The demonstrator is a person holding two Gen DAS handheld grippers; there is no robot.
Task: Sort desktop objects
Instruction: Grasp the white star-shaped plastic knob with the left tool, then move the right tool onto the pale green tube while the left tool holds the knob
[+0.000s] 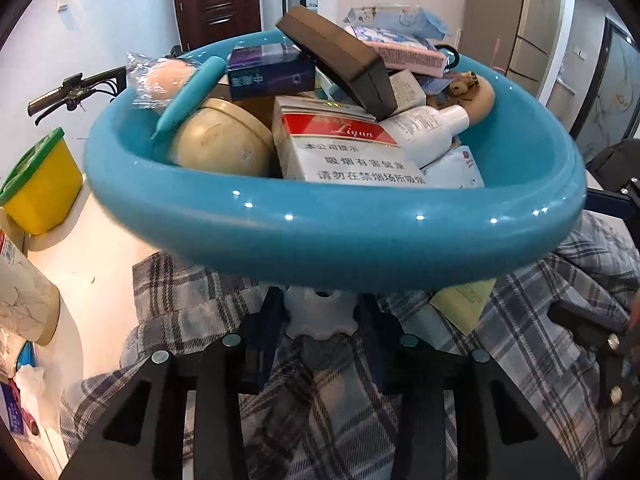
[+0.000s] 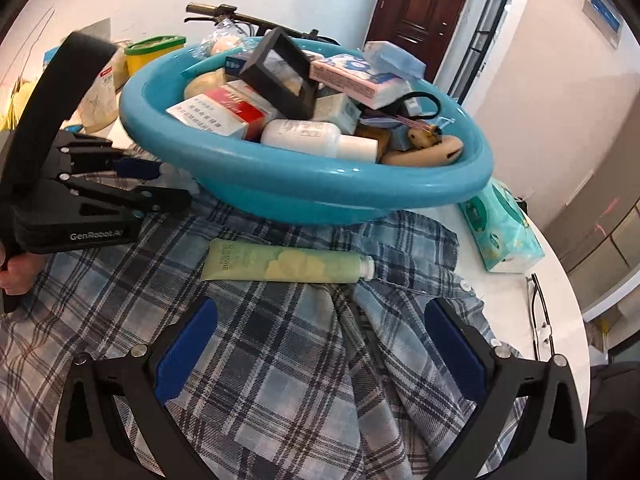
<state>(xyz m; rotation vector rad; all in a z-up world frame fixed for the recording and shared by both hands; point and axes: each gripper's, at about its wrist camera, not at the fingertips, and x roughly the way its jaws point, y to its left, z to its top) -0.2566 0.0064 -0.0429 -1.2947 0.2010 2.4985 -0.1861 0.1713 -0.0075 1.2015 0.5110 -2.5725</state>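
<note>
The left gripper [image 1: 320, 316] is closed on a small white knobbed object [image 1: 322, 314], its jaws pressed against either side of it just under the near rim of the blue basin [image 1: 336, 236]; from the right wrist view the same gripper [image 2: 168, 184] reaches in low against the basin's [image 2: 320, 184] left side. The basin sits on a plaid cloth [image 2: 280, 360] spread over the white table [image 2: 560, 300] and is heaped with sorted things: a red-and-white cigarette carton [image 1: 340, 148], a white bottle [image 2: 316, 138] lying on its side, a black box [image 1: 340, 60], a cream round container [image 1: 224, 140], a teal comb [image 1: 188, 96] and pink tissue packs [image 2: 360, 78]. The right gripper [image 2: 320, 344] hangs above the cloth with its jaws spread wide and nothing between them. Ahead of it, a pale green tube [image 2: 286, 266] lies flat on the cloth, just beside the basin's base. A teal tissue pack [image 2: 500, 232] rests on the table to the right, and a yellow tub with a green lid [image 1: 40, 184] stands to the left.
</note>
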